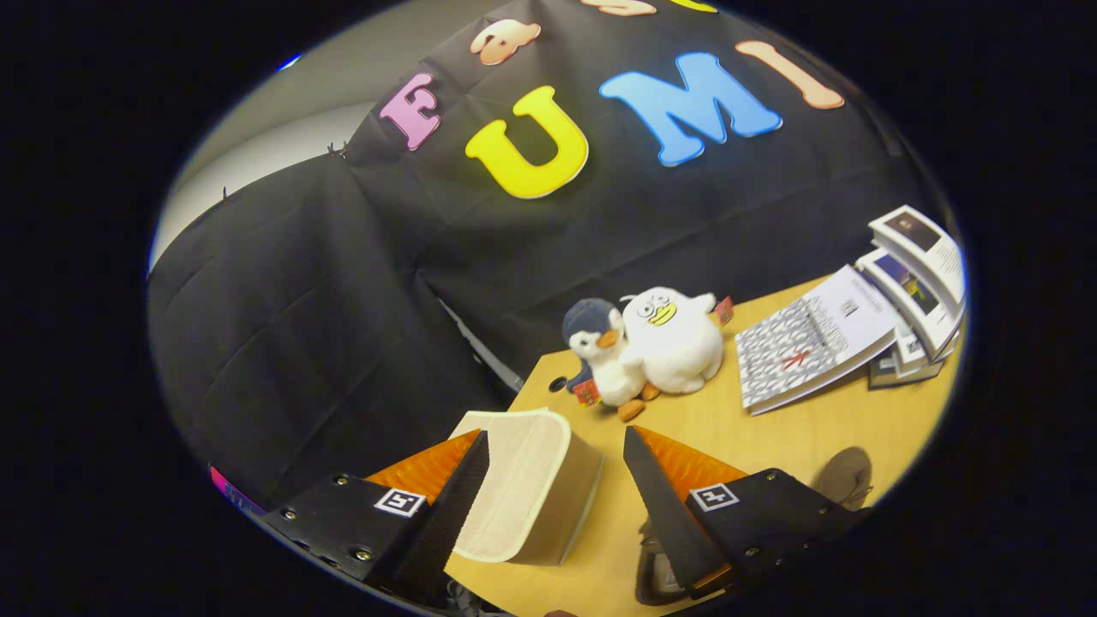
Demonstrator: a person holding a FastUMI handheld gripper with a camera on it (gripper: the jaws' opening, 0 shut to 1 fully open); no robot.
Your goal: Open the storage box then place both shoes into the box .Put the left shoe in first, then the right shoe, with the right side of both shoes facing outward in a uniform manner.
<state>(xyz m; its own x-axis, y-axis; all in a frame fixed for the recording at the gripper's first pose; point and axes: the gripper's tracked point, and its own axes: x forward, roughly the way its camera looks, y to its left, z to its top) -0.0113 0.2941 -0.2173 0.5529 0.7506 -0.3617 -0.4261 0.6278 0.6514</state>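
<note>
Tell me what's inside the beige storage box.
Cannot tell: the storage box lies shut between the open gripper's fingers, its lid hiding the inside. Two plush toys sit beyond it.

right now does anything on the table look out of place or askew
Nothing looks spilled or damaged. The beige storage box sits closed between the open gripper fingers. The plush penguin leans on the white plush toy.

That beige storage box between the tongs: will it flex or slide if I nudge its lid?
The storage box looks fabric-sided, so probably soft and light. It sits on a smooth wooden table, so it may slide. The tongs stand open around it, not pressing.
</note>
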